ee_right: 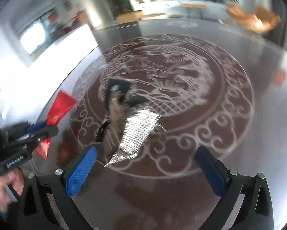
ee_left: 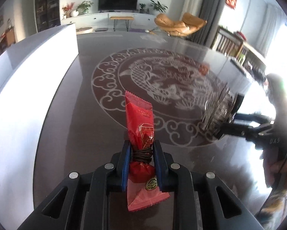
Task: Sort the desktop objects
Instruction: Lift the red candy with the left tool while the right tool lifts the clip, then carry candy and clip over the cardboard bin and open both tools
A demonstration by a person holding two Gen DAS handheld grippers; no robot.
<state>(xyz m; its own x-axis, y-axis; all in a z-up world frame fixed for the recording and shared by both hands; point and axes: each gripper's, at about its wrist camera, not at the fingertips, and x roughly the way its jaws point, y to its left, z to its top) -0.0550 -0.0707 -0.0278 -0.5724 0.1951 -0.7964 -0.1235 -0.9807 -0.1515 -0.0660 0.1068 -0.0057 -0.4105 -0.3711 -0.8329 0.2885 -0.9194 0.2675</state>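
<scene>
My left gripper (ee_left: 141,149) is shut on a red snack packet (ee_left: 140,118) wound with a dark hair tie (ee_left: 142,154), held above the glass table. The packet (ee_right: 60,106) and left gripper (ee_right: 41,129) show at the left of the right wrist view. My right gripper (ee_right: 145,159) is open, fingers wide apart. A silver and black crumpled wrapper (ee_right: 132,132) sits blurred just ahead of its fingers, apparently in the air. In the left wrist view the wrapper (ee_left: 218,111) is at the tip of the right gripper (ee_left: 237,120).
The round glass table (ee_left: 66,115) has a fish pattern (ee_left: 162,88) at its centre. A small red object (ee_left: 203,70) lies far right on it. A white wall (ee_left: 28,67) borders the left. A living room lies beyond.
</scene>
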